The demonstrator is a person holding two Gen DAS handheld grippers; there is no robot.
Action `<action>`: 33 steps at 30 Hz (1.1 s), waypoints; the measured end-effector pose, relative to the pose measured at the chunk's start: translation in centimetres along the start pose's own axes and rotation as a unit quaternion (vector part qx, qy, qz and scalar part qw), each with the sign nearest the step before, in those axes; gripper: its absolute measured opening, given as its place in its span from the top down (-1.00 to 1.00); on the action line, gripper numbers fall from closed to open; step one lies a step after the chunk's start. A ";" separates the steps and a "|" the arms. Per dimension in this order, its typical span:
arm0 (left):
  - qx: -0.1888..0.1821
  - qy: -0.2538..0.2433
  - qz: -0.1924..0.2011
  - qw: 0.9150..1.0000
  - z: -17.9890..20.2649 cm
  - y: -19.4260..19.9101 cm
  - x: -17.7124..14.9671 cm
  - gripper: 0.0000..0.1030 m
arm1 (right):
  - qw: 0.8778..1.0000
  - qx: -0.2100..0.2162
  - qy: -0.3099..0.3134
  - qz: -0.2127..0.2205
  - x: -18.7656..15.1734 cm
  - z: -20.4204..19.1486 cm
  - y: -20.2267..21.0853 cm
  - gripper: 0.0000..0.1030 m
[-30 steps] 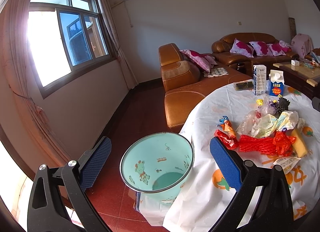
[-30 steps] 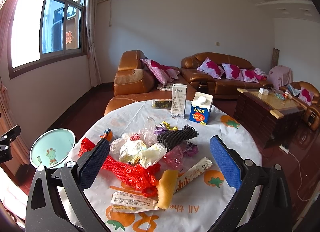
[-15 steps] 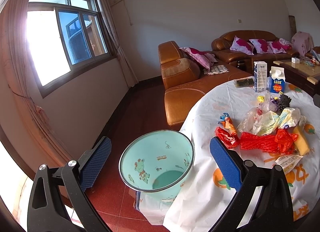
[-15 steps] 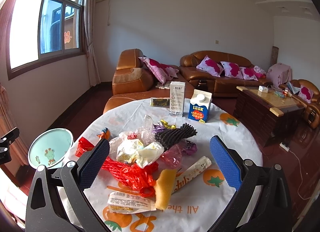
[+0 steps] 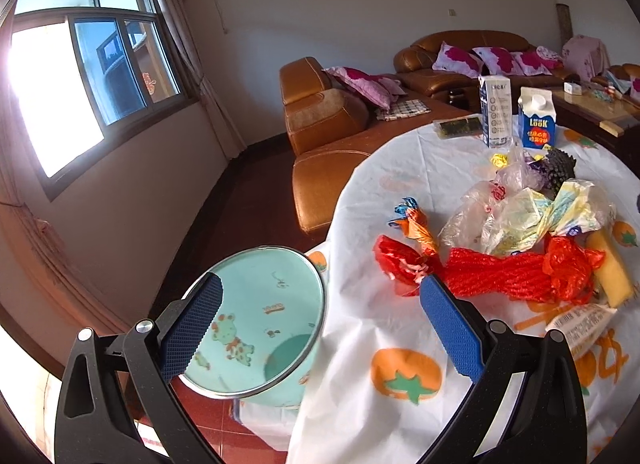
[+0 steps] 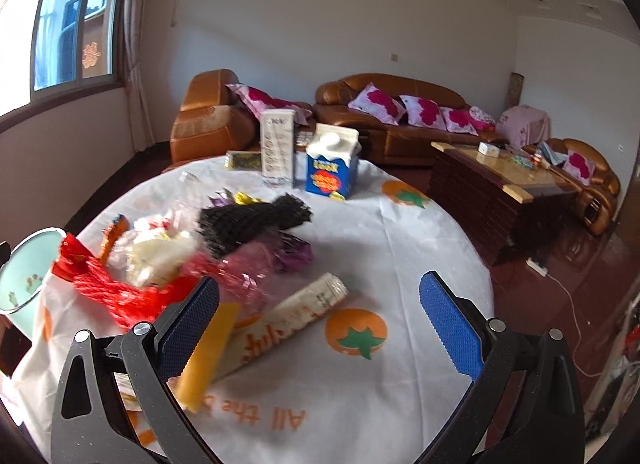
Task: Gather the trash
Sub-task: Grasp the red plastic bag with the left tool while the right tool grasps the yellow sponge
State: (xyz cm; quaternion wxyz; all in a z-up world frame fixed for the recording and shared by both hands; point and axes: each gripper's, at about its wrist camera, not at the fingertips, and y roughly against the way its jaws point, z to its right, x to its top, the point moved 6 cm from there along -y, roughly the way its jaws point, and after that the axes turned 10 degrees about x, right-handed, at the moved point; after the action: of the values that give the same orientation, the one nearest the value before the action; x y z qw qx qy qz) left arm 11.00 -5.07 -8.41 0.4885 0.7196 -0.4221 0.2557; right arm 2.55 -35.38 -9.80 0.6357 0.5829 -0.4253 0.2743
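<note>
I hold my left tongs (image 5: 320,326) spread wide and empty, hovering over the edge of a round tabletop (image 5: 408,167) draped in a white cloth printed with orange persimmons. Between and below their blue pads sits a pale green waste bin (image 5: 256,320) with cartoon animals inside, standing on the red tile floor (image 5: 240,203) just beside the tabletop's edge. My right tongs (image 6: 319,322) are also spread wide and grip nothing, held above the near side of the same tabletop. The trash lies in a loose heap on the cloth: a red mesh net bag (image 5: 496,274) with red plastic knotted at its end, crumpled clear and yellowish plastic wrappers (image 5: 520,211), an orange and blue candy wrapper (image 5: 414,223), a black foam fruit net (image 6: 254,219), pink cellophane (image 6: 248,268), a yellow sponge strip (image 6: 208,352) just beside my right tongs' left pad, and a long printed paper tube (image 6: 296,316) lying next to it. Farther back stand a blue and white milk carton (image 6: 331,167) and a tall white box (image 6: 278,151), both upright. Brown leather sofas (image 6: 392,119) with pink cushions line the far wall.
</note>
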 end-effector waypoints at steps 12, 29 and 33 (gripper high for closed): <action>-0.041 -0.006 -0.073 0.996 5.3 -6.6 -1.4 -0.60 | 0.999 -0.015 -0.039 -0.026 -2.6 3.9 -3.4 -0.91; -0.089 0.006 -0.044 0.995 3.0 -4.9 0.1 1.00 | 0.998 -0.019 -0.046 -0.034 -2.6 4.9 -4.0 -0.91; -0.083 0.005 -0.033 0.996 1.9 -4.1 0.2 1.00 | 0.998 -0.018 -0.045 -0.039 -2.6 5.1 -4.1 -0.91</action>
State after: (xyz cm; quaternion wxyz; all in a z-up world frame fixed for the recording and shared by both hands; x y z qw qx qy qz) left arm 14.54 -6.23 -10.98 0.5572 0.6884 -0.4156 0.2072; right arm 3.62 -40.69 -14.32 0.6362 0.5994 -0.4354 0.2154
